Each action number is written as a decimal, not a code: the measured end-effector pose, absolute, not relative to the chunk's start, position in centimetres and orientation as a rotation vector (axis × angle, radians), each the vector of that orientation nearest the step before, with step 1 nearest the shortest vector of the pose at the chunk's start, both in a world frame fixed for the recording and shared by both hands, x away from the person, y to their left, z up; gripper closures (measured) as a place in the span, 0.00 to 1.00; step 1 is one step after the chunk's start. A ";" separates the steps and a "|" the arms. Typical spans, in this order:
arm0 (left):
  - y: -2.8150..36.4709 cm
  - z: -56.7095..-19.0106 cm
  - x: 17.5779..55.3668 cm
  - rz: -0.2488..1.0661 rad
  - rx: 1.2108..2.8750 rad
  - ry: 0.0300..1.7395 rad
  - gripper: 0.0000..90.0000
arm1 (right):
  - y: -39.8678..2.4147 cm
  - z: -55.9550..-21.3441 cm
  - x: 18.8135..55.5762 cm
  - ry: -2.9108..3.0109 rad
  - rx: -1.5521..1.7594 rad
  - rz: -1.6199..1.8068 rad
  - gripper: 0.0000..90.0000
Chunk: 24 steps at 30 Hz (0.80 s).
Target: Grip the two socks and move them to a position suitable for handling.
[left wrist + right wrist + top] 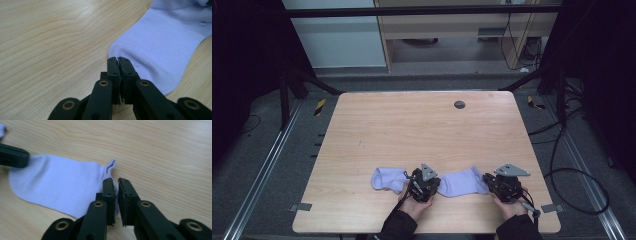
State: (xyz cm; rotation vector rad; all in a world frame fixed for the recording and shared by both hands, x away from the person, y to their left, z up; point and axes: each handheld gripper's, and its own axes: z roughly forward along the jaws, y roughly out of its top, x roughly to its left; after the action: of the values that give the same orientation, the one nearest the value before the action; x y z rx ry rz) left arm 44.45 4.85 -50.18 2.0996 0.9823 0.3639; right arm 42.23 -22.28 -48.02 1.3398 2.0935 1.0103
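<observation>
Btwn claws | sock (460, 182) flat | L claw (119, 59) pinches its edge

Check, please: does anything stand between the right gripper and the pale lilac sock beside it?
Nothing visible does. The pale lilac cotton sock lies on the bare wooden table, its edge reaching the slightly parted jaws of the right gripper.

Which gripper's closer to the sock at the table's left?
Left. The left gripper sits right against that left sock at its right end. The right gripper is farther right, past the second sock.
</observation>
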 end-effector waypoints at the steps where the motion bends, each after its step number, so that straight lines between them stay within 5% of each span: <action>1: 4.9 -50.2 44.5 0.363 2.098 0.978 0.93 | -22.5 -48.0 42.2 2.079 1.340 1.000 0.89; 17: 8.8 -45.8 44.6 0.402 2.025 0.923 0.52 | -22.5 -46.7 42.1 2.033 1.289 1.151 0.74; 24: 12.6 -43.7 44.1 0.433 1.987 0.949 0.47 | -21.7 -45.9 42.3 2.044 1.257 1.199 0.68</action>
State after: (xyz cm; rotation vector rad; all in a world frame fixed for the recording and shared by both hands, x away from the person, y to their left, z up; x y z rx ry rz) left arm 44.12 12.57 -43.65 1.9866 0.9493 0.4334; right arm 42.35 -21.70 -45.91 1.2574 2.0439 1.1989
